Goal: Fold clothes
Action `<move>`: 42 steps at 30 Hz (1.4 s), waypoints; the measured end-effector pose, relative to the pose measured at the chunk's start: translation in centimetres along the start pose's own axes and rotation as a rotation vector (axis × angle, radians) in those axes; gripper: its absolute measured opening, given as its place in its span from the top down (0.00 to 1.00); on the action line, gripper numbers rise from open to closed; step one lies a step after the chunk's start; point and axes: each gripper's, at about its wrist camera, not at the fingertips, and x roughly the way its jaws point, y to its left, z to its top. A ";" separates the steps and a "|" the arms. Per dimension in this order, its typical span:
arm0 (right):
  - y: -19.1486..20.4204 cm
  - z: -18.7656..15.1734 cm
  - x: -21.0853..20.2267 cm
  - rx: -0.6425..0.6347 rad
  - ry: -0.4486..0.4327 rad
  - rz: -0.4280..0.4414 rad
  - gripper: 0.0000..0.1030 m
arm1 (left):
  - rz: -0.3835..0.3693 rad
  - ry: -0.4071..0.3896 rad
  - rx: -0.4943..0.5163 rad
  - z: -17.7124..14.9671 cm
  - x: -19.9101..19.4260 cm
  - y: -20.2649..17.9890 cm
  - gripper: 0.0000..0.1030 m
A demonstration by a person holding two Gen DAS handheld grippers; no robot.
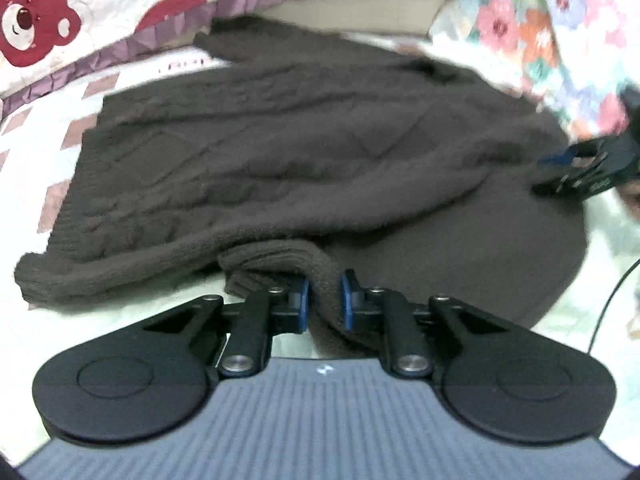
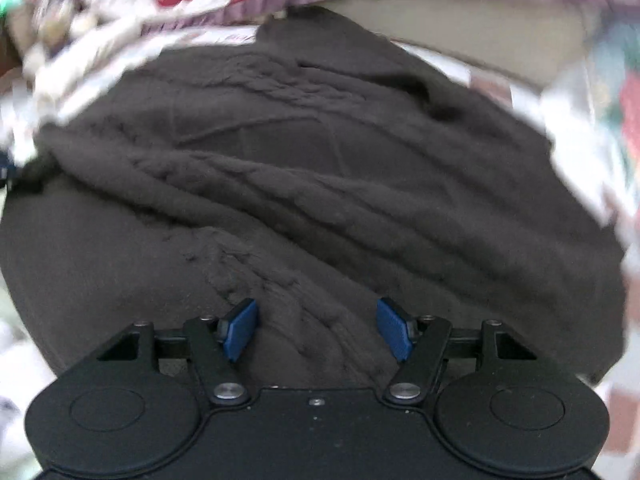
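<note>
A dark brown cable-knit sweater (image 1: 280,152) lies spread on a bed. In the left wrist view my left gripper (image 1: 324,300) is shut on a ribbed cuff or edge of the sweater (image 1: 320,276) at its near side. My right gripper (image 1: 576,168) shows at the right edge of that view, over the sweater's right part. In the right wrist view the sweater (image 2: 320,180) fills the frame. My right gripper (image 2: 316,328) is open there, its blue pads wide apart just above the knit, holding nothing.
The bed has a pale patterned sheet (image 1: 52,128). A quilt with red bears and a purple ruffle (image 1: 120,12) lies at the back. A floral fabric (image 1: 520,28) is at the right. A black cable (image 1: 612,300) runs at the right edge.
</note>
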 end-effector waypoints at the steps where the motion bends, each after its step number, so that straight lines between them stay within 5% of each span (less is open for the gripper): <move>1: -0.9 -0.3 -0.1 0.038 -0.010 0.027 0.31 | -0.012 -0.019 -0.008 0.3 -0.7 -0.1 0.86; 5: -1.2 -1.5 -0.6 0.048 -0.060 0.056 0.28 | -0.077 -0.079 -0.023 1.8 -2.5 -1.7 0.86; 7: -0.7 -2.2 -1.0 0.033 -0.087 0.066 0.53 | -0.091 -0.099 0.006 2.5 -3.0 -3.1 0.86; 8: -0.2 -2.3 -1.6 0.024 -0.109 0.063 0.78 | -0.094 -0.110 0.024 2.8 -3.3 -3.9 0.86; 10: 0.9 -2.5 -3.0 -0.008 -0.178 -0.029 0.85 | -0.064 -0.135 0.104 3.7 -3.3 -5.6 0.86; 18: 0.8 -7.2 -12.1 0.278 -0.536 -0.334 0.88 | -0.103 -0.354 0.201 9.4 -4.9 -9.7 0.87; 21: -0.2 -9.8 -14.8 0.381 -0.599 -0.403 0.90 | -0.148 -0.408 0.265 11.0 -4.9 -11.1 0.87; 23: -0.6 -10.2 -15.7 0.388 -0.613 -0.420 0.90 | -0.113 -0.453 0.338 13.1 -4.8 -12.3 0.87; 26: -1.5 -9.2 -16.4 0.352 -0.617 -0.420 0.99 | 0.104 -0.544 0.327 17.0 -4.4 -12.8 0.87; 27: -1.8 -8.7 -16.6 0.340 -0.619 -0.416 0.99 | 0.123 -0.556 0.266 18.1 -4.0 -12.1 0.87; 30: -2.6 -7.6 -16.5 0.367 -0.624 -0.395 0.98 | 0.119 -0.514 0.087 20.1 -0.5 -9.2 0.88; 34: -1.4 -7.3 -13.9 0.379 -0.558 -0.339 0.78 | 0.250 -0.378 0.039 18.6 7.3 -6.2 0.85; 36: -0.7 -7.8 -12.4 0.393 -0.511 -0.318 0.59 | 0.218 -0.300 -0.032 16.7 8.9 -4.5 0.83; 39: -0.3 -8.6 -10.3 0.466 -0.437 -0.280 0.56 | 0.166 -0.215 -0.113 13.5 10.0 -2.7 0.66; 42: 0.3 -8.8 -8.8 0.521 -0.373 -0.242 0.56 | 0.143 -0.185 -0.105 10.7 9.9 -2.7 0.60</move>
